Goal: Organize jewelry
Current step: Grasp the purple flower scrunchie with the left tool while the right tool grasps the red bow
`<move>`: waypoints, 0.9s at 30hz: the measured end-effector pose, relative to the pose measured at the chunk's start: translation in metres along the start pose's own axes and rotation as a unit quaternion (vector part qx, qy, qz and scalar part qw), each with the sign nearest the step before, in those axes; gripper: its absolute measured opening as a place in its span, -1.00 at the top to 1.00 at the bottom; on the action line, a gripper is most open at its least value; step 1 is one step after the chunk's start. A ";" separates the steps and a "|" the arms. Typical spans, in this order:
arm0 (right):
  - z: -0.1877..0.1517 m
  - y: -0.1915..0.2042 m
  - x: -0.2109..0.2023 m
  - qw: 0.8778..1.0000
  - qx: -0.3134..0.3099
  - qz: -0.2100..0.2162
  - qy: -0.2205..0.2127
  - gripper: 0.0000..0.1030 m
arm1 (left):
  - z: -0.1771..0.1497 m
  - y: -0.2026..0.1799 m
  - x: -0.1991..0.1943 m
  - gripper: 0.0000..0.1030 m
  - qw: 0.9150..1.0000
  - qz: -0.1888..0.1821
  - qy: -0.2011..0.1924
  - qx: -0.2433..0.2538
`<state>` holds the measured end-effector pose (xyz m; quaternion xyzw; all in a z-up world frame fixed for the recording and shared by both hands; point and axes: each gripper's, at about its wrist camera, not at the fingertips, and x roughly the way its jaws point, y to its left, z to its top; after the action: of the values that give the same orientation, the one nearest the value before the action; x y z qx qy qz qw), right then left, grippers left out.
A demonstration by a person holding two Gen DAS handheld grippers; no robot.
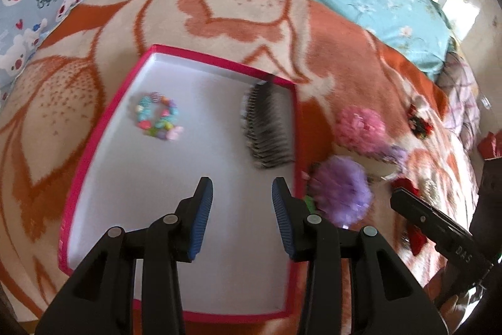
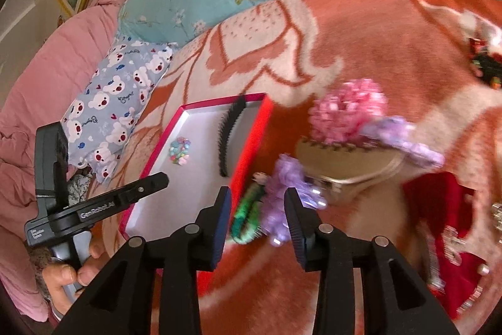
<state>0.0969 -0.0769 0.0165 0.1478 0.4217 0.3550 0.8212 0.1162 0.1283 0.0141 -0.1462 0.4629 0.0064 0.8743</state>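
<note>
A shallow white box with a pink rim (image 1: 103, 127) lies on the blanket. Inside it are a bracelet of coloured beads (image 1: 158, 115) and a black comb clip (image 1: 268, 127). My left gripper (image 1: 242, 209) hovers open over the box's bare floor, with nothing between its fingers. Just right of the box lie a purple fluffy hair piece (image 2: 282, 187) and a green clip (image 2: 248, 215). My right gripper (image 2: 259, 222) stands open above these two and its pads touch neither. A pink fluffy hair piece (image 2: 345, 109) lies farther back.
An orange-and-cream blanket (image 1: 235, 8) covers the bed. A tan heart-shaped card (image 2: 345, 165) and red cloth with shiny trinkets (image 2: 448, 225) lie at the right. A bear-print pillow (image 2: 119, 102), a pink quilt and a turquoise floral cover sit behind. A hand (image 2: 69, 275) holds the left gripper's handle.
</note>
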 end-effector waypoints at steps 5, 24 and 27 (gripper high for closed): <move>-0.010 -0.020 -0.032 1.000 0.003 -0.026 -0.015 0.26 | -0.008 -0.023 -0.004 0.13 1.000 -0.012 0.001 0.017; -0.045 -0.080 -0.077 0.995 0.027 -0.096 -0.019 0.20 | -0.030 -0.088 0.020 0.13 0.995 -0.035 0.040 0.079; -0.044 -0.079 -0.072 0.995 0.020 -0.098 -0.015 0.03 | -0.030 -0.091 0.027 0.13 0.995 -0.034 0.045 0.081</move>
<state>0.0701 -0.1854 -0.0101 0.1278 0.4284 0.2623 0.8552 0.1208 0.0302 -0.0007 -0.0908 0.4959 -0.0671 0.8610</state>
